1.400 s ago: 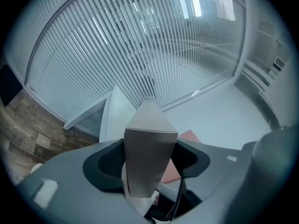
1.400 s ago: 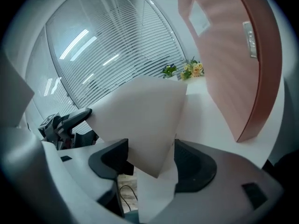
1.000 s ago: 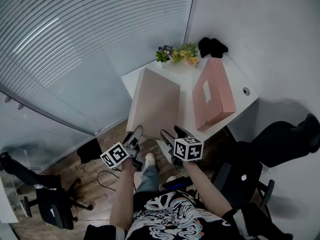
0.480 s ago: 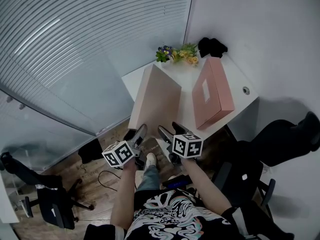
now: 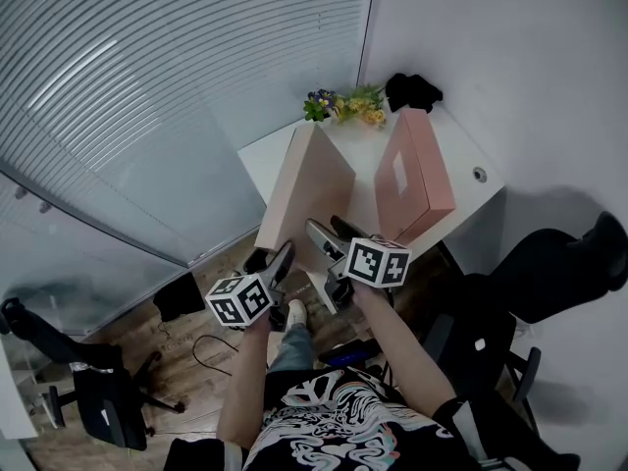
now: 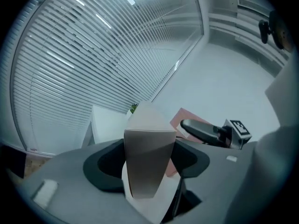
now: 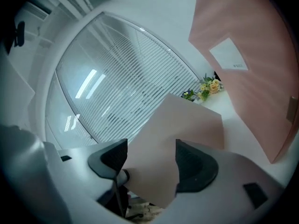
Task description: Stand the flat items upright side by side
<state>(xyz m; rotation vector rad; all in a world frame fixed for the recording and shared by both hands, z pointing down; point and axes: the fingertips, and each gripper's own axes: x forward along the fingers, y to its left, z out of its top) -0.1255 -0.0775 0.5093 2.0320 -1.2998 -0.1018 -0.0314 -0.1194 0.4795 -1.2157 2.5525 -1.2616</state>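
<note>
My left hand-held gripper [image 5: 282, 256] and right hand-held gripper [image 5: 326, 232] both clamp the tilted beige box [image 5: 312, 189] (jaws wide, across its thickness) beside the pink box [image 5: 420, 170] on the worktop [image 5: 257, 155].

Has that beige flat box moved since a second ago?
Yes. The beige box has tipped up more steeply off the white table; its top corner now sits closer to the flowers.

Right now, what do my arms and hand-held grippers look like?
The left hand-held gripper and right hand-held gripper are grey with dark jaw pads; each carries a white cube with black square markers. Forearms are bare; the T-shirt is black with a white swirling print.
</note>
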